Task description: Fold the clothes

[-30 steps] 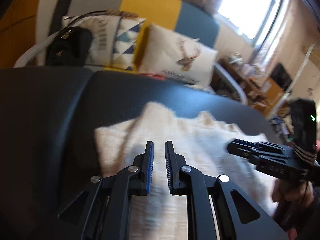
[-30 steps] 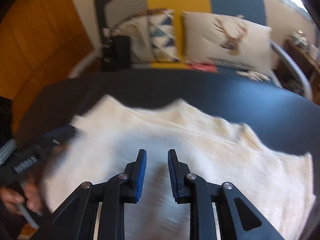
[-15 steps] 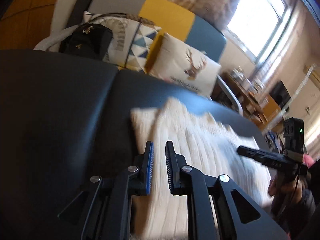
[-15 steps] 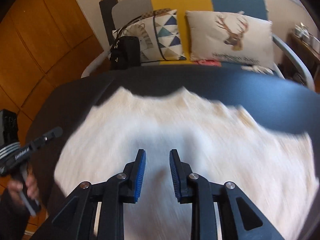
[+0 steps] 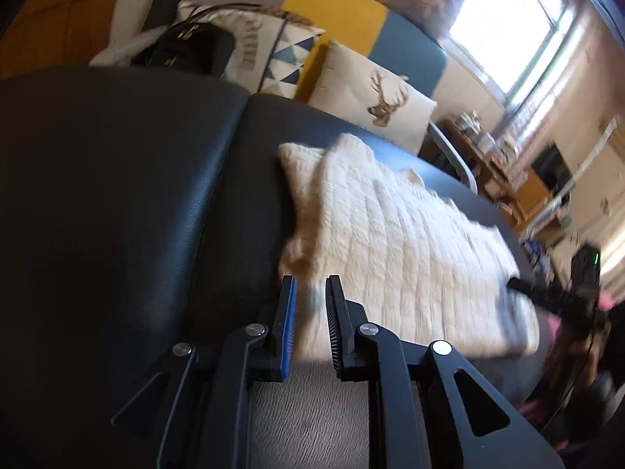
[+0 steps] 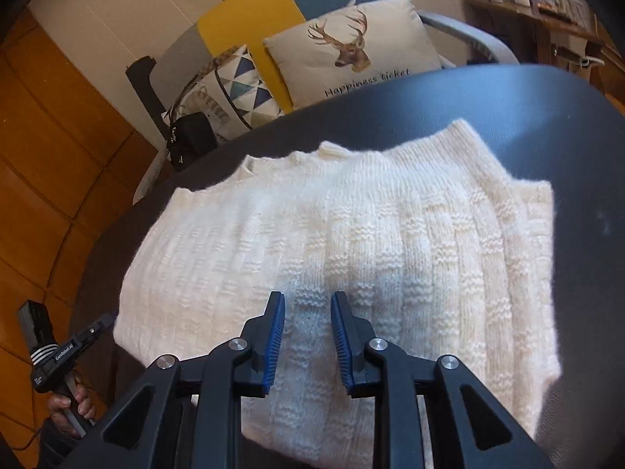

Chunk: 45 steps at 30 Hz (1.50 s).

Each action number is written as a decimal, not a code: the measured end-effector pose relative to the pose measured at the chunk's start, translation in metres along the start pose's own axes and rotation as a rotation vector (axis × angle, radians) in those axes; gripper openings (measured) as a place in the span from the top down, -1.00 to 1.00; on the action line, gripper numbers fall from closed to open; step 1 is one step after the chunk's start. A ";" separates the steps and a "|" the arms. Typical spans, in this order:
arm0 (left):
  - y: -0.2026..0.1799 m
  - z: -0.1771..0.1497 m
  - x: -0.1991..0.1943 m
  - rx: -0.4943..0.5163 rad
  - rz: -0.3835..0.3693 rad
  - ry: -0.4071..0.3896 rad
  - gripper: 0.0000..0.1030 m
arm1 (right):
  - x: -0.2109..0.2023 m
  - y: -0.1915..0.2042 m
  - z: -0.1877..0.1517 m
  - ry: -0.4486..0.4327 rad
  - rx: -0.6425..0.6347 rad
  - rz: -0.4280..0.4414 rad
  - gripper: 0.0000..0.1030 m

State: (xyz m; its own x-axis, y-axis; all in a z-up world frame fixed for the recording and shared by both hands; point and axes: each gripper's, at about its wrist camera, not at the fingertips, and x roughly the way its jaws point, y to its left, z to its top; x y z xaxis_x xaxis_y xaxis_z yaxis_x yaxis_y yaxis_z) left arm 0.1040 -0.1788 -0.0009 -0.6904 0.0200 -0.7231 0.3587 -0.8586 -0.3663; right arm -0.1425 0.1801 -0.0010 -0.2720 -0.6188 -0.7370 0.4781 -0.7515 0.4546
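Cream knit sweater (image 6: 351, 242), spread flat on the dark padded worktop (image 6: 527, 117), partly folded along one side. Left hand-held gripper (image 5: 310, 293) slightly parted, empty, over the sweater's near corner. Right hand-held gripper (image 6: 307, 312) likewise parted, gripping nothing, above the knit's middle. Behind the worktop: deer cushion (image 6: 351, 51), triangle-patterned cushion (image 6: 238, 86), black bag (image 6: 191, 140).

Sweater (image 6: 343, 242) is lying flat on table (image 6: 547, 125). Right gripper (image 6: 306, 314) is hovering over its near part, left gripper (image 5: 310, 297) at its left edge. Behind the table, cushions (image 6: 347, 54) and bag (image 6: 191, 140) are sitting on a sofa (image 6: 250, 23)
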 end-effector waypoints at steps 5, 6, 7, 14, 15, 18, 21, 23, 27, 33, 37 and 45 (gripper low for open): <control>-0.009 -0.016 0.017 0.102 0.079 0.059 0.60 | -0.008 0.008 -0.015 0.025 -0.014 -0.029 0.52; -0.008 -0.019 0.018 0.100 0.085 0.051 0.60 | -0.005 0.002 -0.020 0.046 0.000 -0.063 0.52; -0.007 -0.021 0.018 0.100 0.089 0.041 0.57 | -0.001 -0.004 -0.026 0.068 0.016 -0.099 0.52; -0.009 -0.030 -0.004 0.142 0.151 0.045 0.69 | -0.011 -0.025 -0.040 0.060 0.060 -0.142 0.56; -0.009 -0.030 -0.013 0.124 0.145 0.019 0.69 | -0.016 -0.026 -0.039 0.058 0.078 -0.123 0.56; -0.013 -0.021 -0.038 0.069 0.067 -0.066 0.69 | -0.037 -0.025 -0.040 0.026 0.096 -0.142 0.54; -0.038 -0.008 -0.035 0.119 0.004 -0.099 0.68 | -0.051 -0.026 -0.051 0.016 0.121 -0.123 0.54; -0.053 -0.004 -0.018 0.166 0.012 -0.059 0.68 | -0.054 -0.021 -0.057 0.016 0.100 -0.132 0.54; -0.049 -0.016 0.031 0.163 0.128 0.100 0.68 | -0.040 -0.033 -0.071 0.051 0.076 -0.255 0.61; -0.043 -0.030 0.009 0.128 0.064 0.089 0.68 | -0.056 -0.051 -0.073 0.015 0.105 -0.211 0.63; -0.058 -0.023 0.014 0.169 0.094 0.079 0.68 | -0.069 -0.045 -0.055 -0.065 0.107 -0.204 0.55; -0.071 -0.017 0.030 0.210 0.143 0.099 0.61 | -0.047 -0.061 -0.049 -0.024 0.121 -0.284 0.54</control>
State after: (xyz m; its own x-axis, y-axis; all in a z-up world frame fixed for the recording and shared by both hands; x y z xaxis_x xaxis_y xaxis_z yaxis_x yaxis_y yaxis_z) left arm 0.0686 -0.1082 -0.0064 -0.5735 -0.0675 -0.8164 0.3023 -0.9437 -0.1343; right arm -0.1184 0.2666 -0.0187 -0.4009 -0.3840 -0.8318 0.2775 -0.9162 0.2892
